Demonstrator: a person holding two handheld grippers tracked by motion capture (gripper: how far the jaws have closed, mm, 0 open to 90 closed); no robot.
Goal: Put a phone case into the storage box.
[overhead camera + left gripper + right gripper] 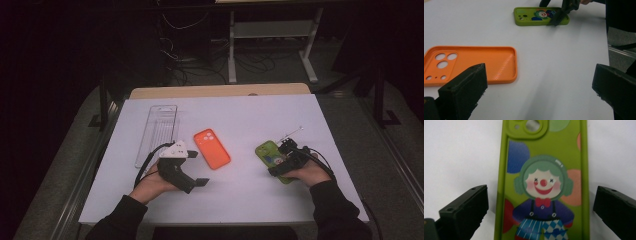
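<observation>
Jaws of the right gripper (541,216) are standing wide apart, straddling the green clown case (541,182) that is lying flat on the white table (250,200) at the person's right. Closing squarely on both long edges is looking wisest. Farther left, the left gripper (192,170) is hovering wide open just beside the orange case (212,148).

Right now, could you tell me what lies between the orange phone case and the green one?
Nothing: in the left gripper view, bare white table separates the orange case from the green case.
</observation>
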